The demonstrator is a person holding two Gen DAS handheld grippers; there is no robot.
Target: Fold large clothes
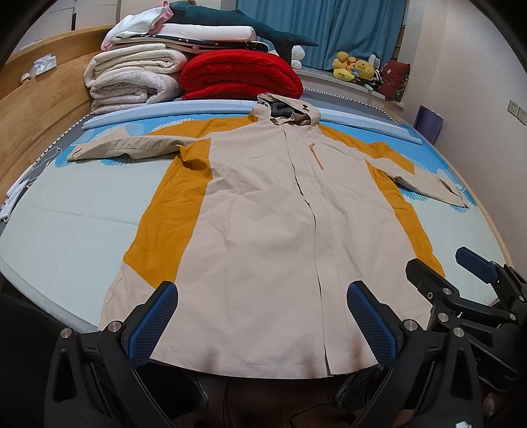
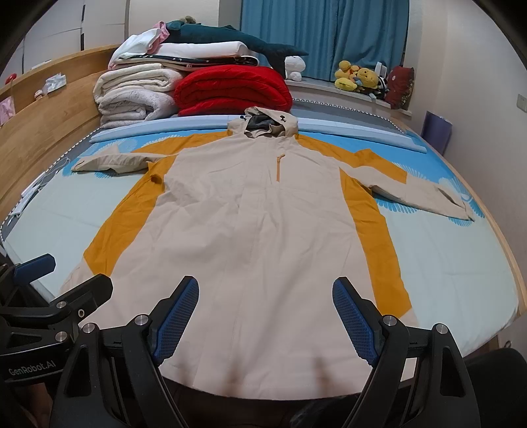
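While both grippers hang over the near edge of the bed (image 1: 66,230), a beige and mustard hooded jacket (image 1: 263,214) lies spread flat on the pale blue sheet, front side up, hood (image 1: 286,110) pointing to the far end and hem at the near edge, just under the fingers. Both sleeves are stretched out sideways: left sleeve (image 1: 128,148) lies toward the wooden headboard (image 1: 36,125), right sleeve (image 1: 425,184) toward the wall side. An orange zip pocket (image 1: 317,156) sits on the chest, beside the centre closure.

Left gripper (image 1: 263,324): jaws spread wide, blue pads apart, nothing between them; the jacket hem shows in the gap below, contact cannot be told. Right gripper (image 2: 265,321): jaws also spread wide, empty, poised above the hem near the jacket's middle. In the left wrist view the right gripper shows at the right edge; in the right wrist view the left one shows at the left edge, so the two sit side by side, close together.

Beyond the hood: a folded red blanket (image 1: 242,77), a stack of white and cream blankets (image 1: 135,79) with a dark teal plush whale (image 1: 230,24) on top. Blue curtains (image 1: 326,29) behind, yellow plush toys (image 1: 354,69) on the window ledge.
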